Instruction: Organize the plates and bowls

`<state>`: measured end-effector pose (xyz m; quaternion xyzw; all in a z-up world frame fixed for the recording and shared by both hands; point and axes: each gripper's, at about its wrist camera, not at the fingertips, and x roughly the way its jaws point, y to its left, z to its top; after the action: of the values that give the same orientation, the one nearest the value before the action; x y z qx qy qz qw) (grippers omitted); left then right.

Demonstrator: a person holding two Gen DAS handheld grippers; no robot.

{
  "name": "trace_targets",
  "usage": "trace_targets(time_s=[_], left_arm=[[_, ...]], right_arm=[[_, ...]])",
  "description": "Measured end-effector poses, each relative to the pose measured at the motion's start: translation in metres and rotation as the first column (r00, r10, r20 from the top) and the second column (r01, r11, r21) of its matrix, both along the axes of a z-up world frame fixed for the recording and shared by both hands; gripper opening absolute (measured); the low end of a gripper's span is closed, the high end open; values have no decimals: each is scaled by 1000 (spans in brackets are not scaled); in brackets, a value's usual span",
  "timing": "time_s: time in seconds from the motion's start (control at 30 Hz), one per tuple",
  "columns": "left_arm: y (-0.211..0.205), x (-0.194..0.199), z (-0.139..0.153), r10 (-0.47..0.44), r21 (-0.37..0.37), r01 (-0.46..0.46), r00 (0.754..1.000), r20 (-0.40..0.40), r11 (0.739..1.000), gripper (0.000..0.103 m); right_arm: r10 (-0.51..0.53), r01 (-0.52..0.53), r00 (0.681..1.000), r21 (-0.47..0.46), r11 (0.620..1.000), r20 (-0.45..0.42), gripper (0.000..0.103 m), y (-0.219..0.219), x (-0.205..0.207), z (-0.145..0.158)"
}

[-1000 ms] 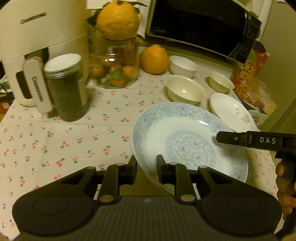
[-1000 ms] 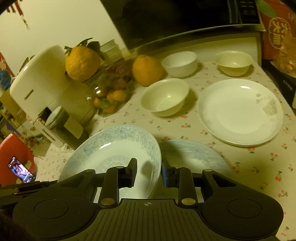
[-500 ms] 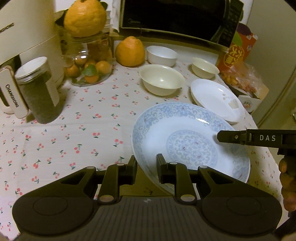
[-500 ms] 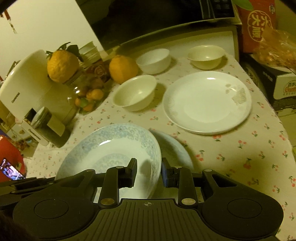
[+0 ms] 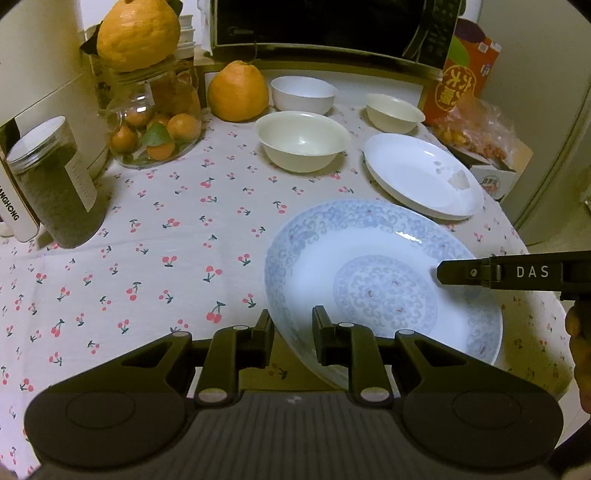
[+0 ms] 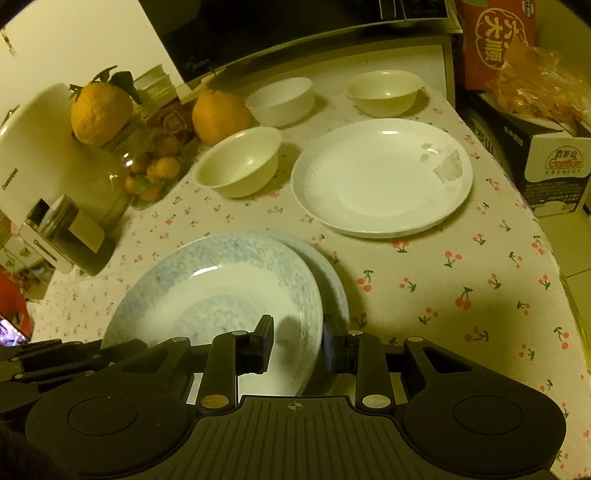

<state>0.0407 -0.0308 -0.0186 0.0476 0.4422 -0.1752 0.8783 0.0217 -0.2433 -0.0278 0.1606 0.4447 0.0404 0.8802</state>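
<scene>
Left wrist view. The left tongs [image 5: 293,332] pinch the near left rim of a blue-patterned plate [image 5: 384,280], one finger under the rim and one over it. The plate is tilted, its left edge raised above the worktop [image 5: 155,236], which wears a cherry-print cloth. The right tongs [image 5: 441,273] reach in from the right edge across the plate's far side; a hand [image 5: 580,354] shows below them. Behind the held plate lies a white plate [image 5: 421,177] flat on the cloth. Farther back stand a large cream bowl [image 5: 303,142], a white bowl [image 5: 303,94] and a small cream bowl [image 5: 393,110]. A large orange fruit [image 5: 238,92] sits beside the white bowl; a glass jar of small oranges [image 5: 155,122] and a lidded canister [image 5: 55,184] stand at the left.

Right wrist view. The right tongs [image 6: 297,347] pinch the right rim of the same blue-patterned plate [image 6: 214,291], their fingers close on either side of the edge. A second plate [image 6: 332,280] lies just under and behind it, its rim showing past the edge. The white plate [image 6: 380,181] rests apart, nearer the microwave [image 6: 295,33], with the three bowls beyond it.
</scene>
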Motion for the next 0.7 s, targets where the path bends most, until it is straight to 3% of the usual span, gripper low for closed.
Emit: trace_targets(time_s=[0.23, 0.7], left_arm=[[-2, -1, -2, -5, 7, 5, 1000, 3, 1000, 20], [-3, -2, -3, -19, 33, 18, 999, 27, 999, 20]], right_arm=[[2, -2, 1000, -40, 999, 7, 27, 3, -2, 2], [59, -50, 998, -227, 973, 31, 27, 27, -9, 8]])
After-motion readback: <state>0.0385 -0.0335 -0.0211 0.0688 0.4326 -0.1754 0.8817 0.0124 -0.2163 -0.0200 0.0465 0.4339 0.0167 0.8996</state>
